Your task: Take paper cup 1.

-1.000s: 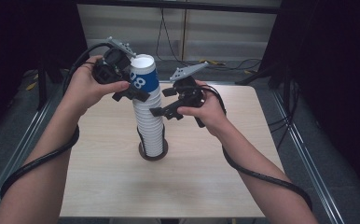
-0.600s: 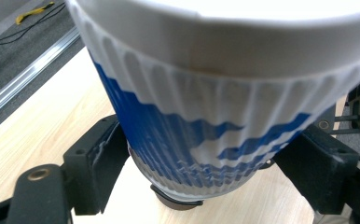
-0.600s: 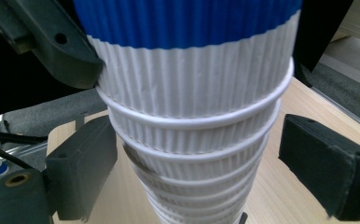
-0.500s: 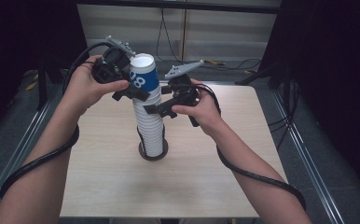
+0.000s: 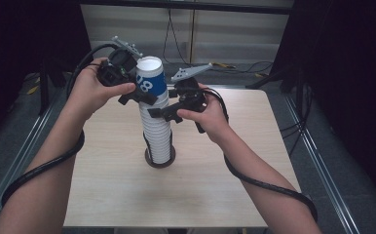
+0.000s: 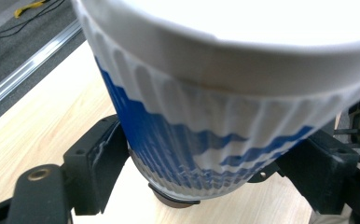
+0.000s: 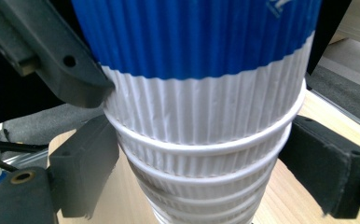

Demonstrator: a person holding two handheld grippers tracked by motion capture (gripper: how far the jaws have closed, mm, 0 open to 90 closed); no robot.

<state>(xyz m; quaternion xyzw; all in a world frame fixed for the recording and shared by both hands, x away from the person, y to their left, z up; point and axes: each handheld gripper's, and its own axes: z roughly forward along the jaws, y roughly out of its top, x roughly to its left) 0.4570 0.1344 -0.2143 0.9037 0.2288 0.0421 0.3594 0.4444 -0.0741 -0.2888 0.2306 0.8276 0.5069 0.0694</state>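
One blue-and-white top cup (image 5: pixel 150 80) crowns one cup stack (image 5: pixel 158 136) (ribbed white).

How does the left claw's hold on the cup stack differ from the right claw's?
The left claw is clamped on the top cup, the blue-and-white one. The right claw sits lower, around the white cups; its jaws have just been closing, and whether its pads press yet is unclear. Both have black jaws straddling one stack.

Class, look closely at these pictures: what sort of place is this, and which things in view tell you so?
Probably a lab or recording workspace: a bare wooden table between dark curtains, loose cables on the floor behind, and a person's hand-held grippers working a stack of paper cups.
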